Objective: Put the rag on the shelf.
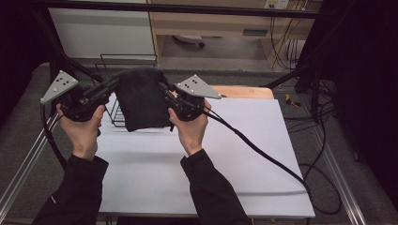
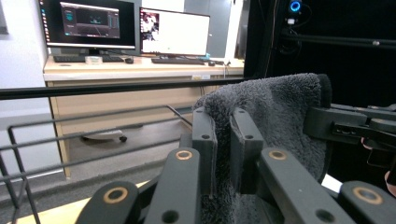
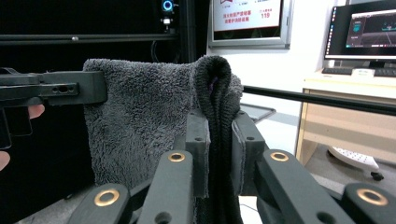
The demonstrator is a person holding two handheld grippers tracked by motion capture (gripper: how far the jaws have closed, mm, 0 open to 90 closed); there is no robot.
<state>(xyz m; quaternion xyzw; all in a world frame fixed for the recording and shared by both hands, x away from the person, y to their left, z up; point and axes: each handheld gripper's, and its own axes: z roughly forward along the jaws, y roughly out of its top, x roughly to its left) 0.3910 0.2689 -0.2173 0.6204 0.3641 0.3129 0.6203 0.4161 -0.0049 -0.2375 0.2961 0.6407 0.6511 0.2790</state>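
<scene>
A dark grey fluffy towel (image 1: 141, 101) hangs folded above the white table (image 1: 244, 154), held up by both top corners. My left gripper (image 1: 112, 84) is shut on its left top corner, and my right gripper (image 1: 164, 90) is shut on the right one. In the left gripper view the towel (image 2: 275, 112) is pinched between the two black jaws of my left gripper (image 2: 222, 144), with the other gripper gripping the far corner. In the right gripper view the thick folded edge of the towel (image 3: 140, 121) stands between the jaws of my right gripper (image 3: 219, 149).
A black wire rack (image 1: 119, 93) stands on the table behind the towel, at the back left. A wooden board (image 1: 244, 92) lies at the table's far edge. Cables (image 1: 263, 150) trail from the right gripper across the table to the right. Desks with monitors (image 2: 126, 28) stand beyond.
</scene>
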